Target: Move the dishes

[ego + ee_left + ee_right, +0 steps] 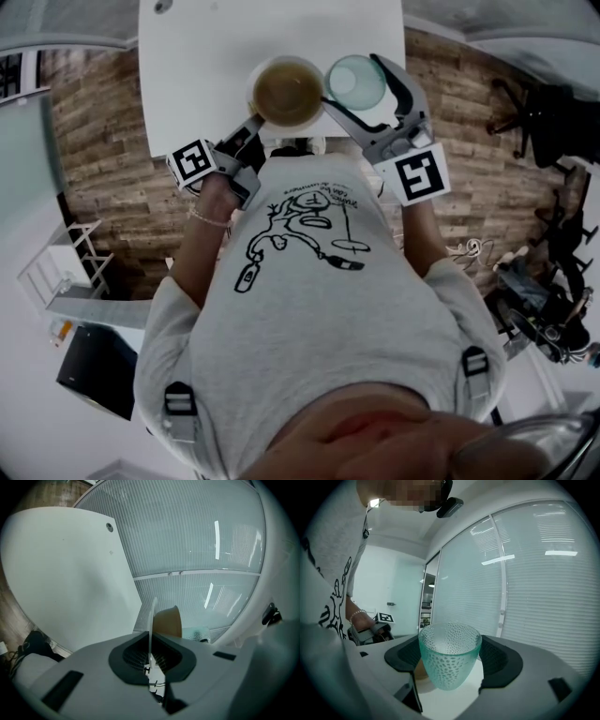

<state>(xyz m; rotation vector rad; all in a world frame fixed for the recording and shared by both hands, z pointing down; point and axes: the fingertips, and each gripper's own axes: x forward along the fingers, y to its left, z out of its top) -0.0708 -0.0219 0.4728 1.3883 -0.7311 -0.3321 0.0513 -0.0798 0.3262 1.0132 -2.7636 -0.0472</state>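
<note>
Left gripper (151,663): its jaws are all but together, pinching the thin white rim of the bowl (287,92). The rim stands edge-on in the narrow slot between the pads.
Right gripper (355,84): its jaws stand wide, one on each side of the glass cup (450,659), with the dark pads meeting the cup's walls.
Bowl: white outside and brown inside, held by its near edge over the near end of the white table (206,56).
Glass cup: teal, dimpled and upright, with its mouth open upward. It sits just beside the bowl on the bowl's right, and in the head view the two rims look close to touching.
Marker cubes: the left one (194,161) and the right one (419,174) both sit close against the person's grey printed shirt (309,281).
Hard to make out: the left gripper's own body covers most of the bowl in its view, so only a slice of rim and brown wall shows. The cup's foot is partly hidden behind the right jaws. I cannot tell whether either dish rests on the table or hangs just above it.
Beyond: a ribbed, blind-covered glass wall (197,550) fills the background of both gripper views, and wooden flooring (103,141) lies around the table.
</note>
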